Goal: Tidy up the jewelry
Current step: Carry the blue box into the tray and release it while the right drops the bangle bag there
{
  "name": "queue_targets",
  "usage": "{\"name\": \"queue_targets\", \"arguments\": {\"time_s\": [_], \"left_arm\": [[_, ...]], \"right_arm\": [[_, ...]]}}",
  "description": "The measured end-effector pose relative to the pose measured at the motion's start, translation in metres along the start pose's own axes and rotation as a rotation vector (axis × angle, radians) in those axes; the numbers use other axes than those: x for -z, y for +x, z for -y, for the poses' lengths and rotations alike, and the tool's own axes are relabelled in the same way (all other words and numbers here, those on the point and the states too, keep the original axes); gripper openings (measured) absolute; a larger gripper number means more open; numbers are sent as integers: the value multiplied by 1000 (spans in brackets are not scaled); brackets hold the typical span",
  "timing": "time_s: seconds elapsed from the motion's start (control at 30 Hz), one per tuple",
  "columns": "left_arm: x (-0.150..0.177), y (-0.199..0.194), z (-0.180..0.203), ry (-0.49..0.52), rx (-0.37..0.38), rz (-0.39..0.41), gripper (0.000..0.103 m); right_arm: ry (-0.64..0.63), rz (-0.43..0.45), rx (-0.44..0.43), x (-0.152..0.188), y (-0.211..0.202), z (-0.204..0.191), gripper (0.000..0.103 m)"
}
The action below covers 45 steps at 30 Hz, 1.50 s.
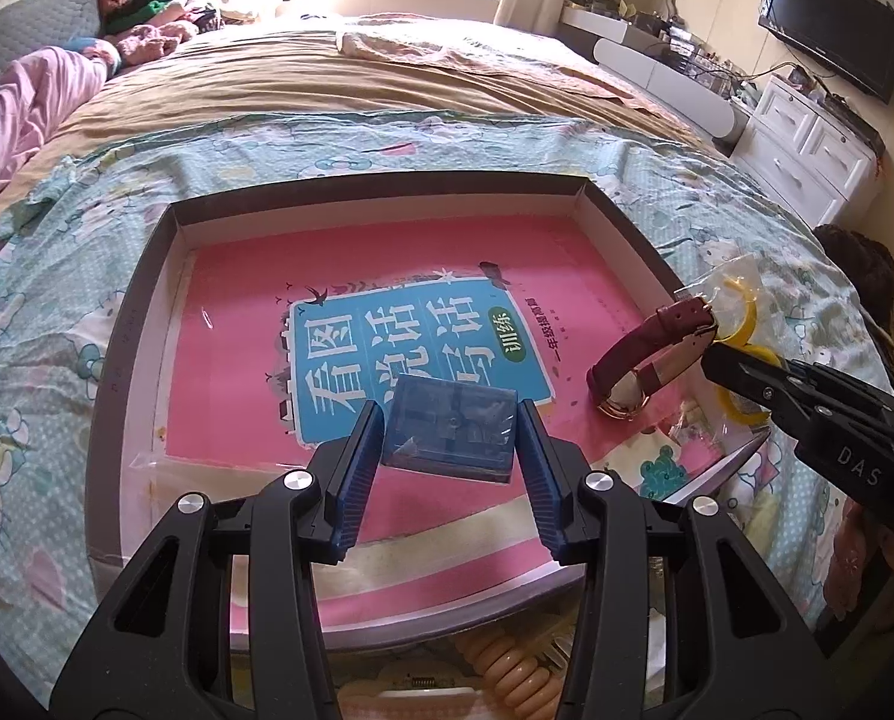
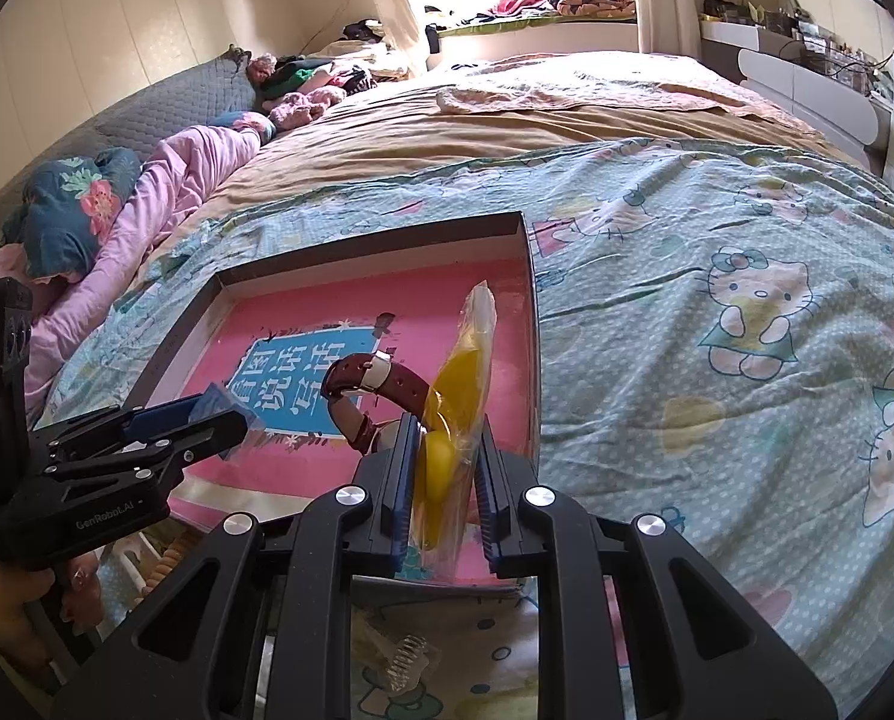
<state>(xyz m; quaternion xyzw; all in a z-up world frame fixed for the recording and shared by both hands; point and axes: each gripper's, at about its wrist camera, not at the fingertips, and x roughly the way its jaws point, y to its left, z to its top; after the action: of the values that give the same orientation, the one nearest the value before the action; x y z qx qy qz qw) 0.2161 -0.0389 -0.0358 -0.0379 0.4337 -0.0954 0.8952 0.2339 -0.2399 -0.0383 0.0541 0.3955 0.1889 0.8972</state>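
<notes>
**op:** running the two handhelds over the bed. my left gripper (image 1: 450, 420) has a small blue clear box (image 1: 450, 429) sitting between its fingers, hovering over the pink book inside the grey tray (image 1: 108, 360). honestly can't tell if the pads are actually pinching it or just bracketing it, there's a sliver of gap on both sides. my right gripper (image 2: 444, 474) is clamped on a clear plastic bag (image 2: 468, 378) with a yellow bangle (image 2: 441, 468) inside. a red-strap watch (image 1: 633, 366) stands on its side in the tray just beside that bag.

**reply:** how do they feel to handle?

**op:** my guess: the bag's super light and floppy, film looks slippery, so i'm squeezing through it onto the bangle itself, which is the only stiff part. the box looks rigid, light, smooth-sided, probably cracks if over-squeezed, so flat sides, mid-height. watch is soft leather strap plus a glass face, i'd take the strap.
</notes>
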Motion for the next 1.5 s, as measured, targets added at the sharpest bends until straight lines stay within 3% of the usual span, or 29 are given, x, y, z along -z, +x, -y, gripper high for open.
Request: {"name": "queue_targets", "arguments": {"time_s": [0.7, 0.87, 1.03, 1.13, 1.3, 1.5], "left_arm": [[6, 7, -8, 5, -5, -16, 37], [8, 6, -8, 5, -1, -15, 37], [8, 6, -10, 1, 6, -21, 38], [8, 4, -10, -4, 26, -19, 48], [9, 1, -8, 1, 28, -13, 53], [7, -12, -6, -3, 29, 18, 66]], "right_arm": [[26, -38, 27, 6, 15, -7, 20], [33, -22, 25, 8, 7, -7, 39], [47, -5, 21, 7, -4, -5, 49], [57, 2, 16, 7, -11, -3, 55], [64, 14, 11, 5, -20, -3, 62], [67, 36, 4, 3, -31, -4, 72]]}}
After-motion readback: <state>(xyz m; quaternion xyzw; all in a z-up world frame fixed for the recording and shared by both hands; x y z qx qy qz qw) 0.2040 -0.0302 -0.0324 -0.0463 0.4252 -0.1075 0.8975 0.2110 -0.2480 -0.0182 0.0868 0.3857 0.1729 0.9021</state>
